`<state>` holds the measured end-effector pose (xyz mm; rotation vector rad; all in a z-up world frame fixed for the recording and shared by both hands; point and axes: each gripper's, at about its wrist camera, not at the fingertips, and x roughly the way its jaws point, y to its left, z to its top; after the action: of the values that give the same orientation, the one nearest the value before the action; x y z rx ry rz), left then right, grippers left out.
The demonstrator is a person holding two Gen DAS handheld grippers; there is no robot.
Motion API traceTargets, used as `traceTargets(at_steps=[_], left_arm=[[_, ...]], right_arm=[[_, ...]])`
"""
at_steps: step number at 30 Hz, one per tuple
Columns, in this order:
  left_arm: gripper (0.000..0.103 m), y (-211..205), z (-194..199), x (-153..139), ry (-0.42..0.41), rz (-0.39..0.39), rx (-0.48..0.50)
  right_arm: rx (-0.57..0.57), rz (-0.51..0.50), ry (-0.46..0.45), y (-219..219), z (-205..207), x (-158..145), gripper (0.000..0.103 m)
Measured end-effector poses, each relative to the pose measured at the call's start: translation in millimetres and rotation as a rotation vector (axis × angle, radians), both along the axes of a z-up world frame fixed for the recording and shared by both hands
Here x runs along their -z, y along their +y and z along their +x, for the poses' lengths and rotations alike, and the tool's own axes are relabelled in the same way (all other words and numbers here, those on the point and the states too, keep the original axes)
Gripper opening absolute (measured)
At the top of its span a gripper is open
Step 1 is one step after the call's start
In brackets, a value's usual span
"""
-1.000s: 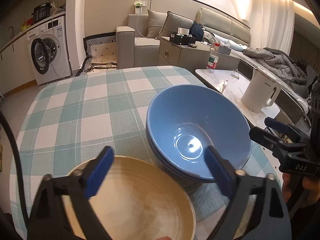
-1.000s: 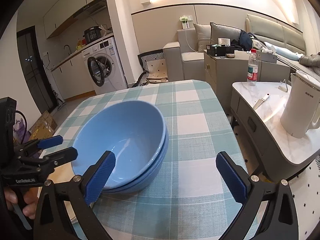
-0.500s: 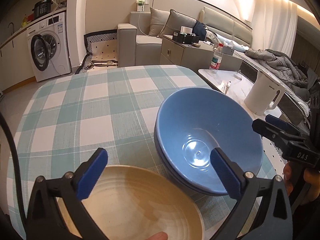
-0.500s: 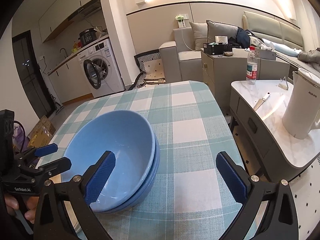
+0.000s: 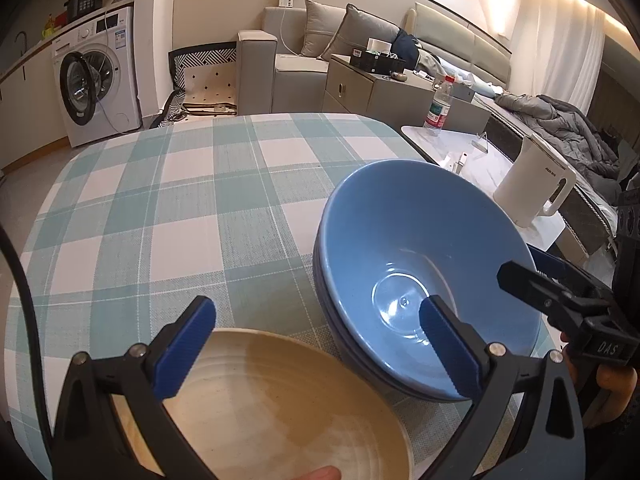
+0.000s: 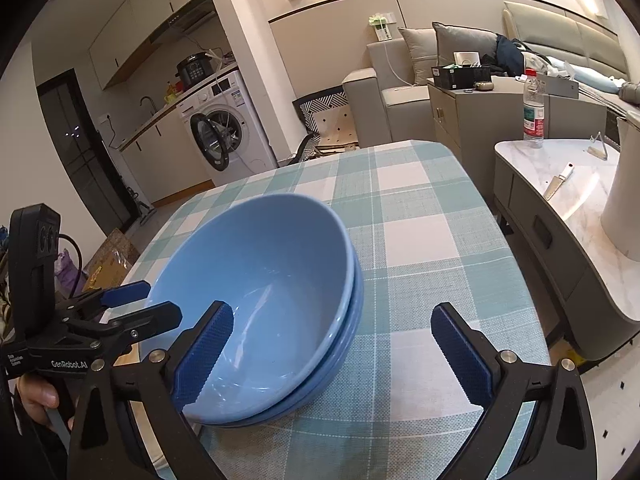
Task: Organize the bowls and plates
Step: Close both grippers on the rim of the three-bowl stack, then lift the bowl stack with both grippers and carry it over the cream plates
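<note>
Two blue bowls (image 5: 420, 272) sit nested on the checked tablecloth (image 5: 160, 208), right of centre in the left wrist view. A beige plate (image 5: 280, 408) lies just in front of them, under my left gripper (image 5: 316, 332), which is open and holds nothing. In the right wrist view the nested bowls (image 6: 260, 300) fill the left-centre. My right gripper (image 6: 332, 328) is open, its left pad over the near rim of the top bowl; I cannot tell if it touches. Each gripper shows in the other's view, the right gripper (image 5: 560, 292) and the left gripper (image 6: 132, 304), flanking the bowls.
The table's right edge (image 6: 516, 264) drops off to a marble side table (image 6: 560, 168) carrying a white kettle (image 5: 536, 192), a water bottle (image 6: 534, 110) and a knife (image 6: 558, 180). A sofa (image 5: 312, 52) and a washing machine (image 5: 96, 76) stand beyond the far edge.
The nested bowls have drifted right in the left wrist view and look larger and closer in the right wrist view. Both grippers stayed open.
</note>
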<state>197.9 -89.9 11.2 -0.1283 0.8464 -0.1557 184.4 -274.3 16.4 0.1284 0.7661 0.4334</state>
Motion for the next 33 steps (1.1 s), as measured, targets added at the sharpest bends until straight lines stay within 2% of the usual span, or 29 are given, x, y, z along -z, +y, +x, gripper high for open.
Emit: traceTargets(at_steps=[3,5,7,10,13,19,23,33], left_arm=[[0.100,-1,1,1,0.002,0.001,0.001],[0.094,-2,2,2,0.007,-0.003,0.003],[0.088,-3,5,5,0.023,-0.004,0.007],[0.082,-3,7,8,0.034,-0.011,0.014],[0.069,-5,8,9,0.045,-0.028,0.031],[0.052,-12,5,6,0.036,-0.032,0.064],[0.048,-19,2,0,0.017,-0.023,0.082],[0.048,-22,1,-2,0.015,-0.010,0.073]], right_arm=[[-0.006,-0.009,0.007,5,-1,3,0.093],[-0.006,-0.010,0.014,6,-1,5,0.080],[-0.008,-0.010,0.030,8,0,8,0.075],[-0.033,0.001,0.057,9,0,11,0.061],[-0.035,-0.002,0.062,11,0,12,0.059],[-0.039,0.005,0.036,11,-3,7,0.050],[-0.041,0.008,0.031,11,-5,5,0.049],[-0.032,0.001,0.031,10,-6,5,0.049]])
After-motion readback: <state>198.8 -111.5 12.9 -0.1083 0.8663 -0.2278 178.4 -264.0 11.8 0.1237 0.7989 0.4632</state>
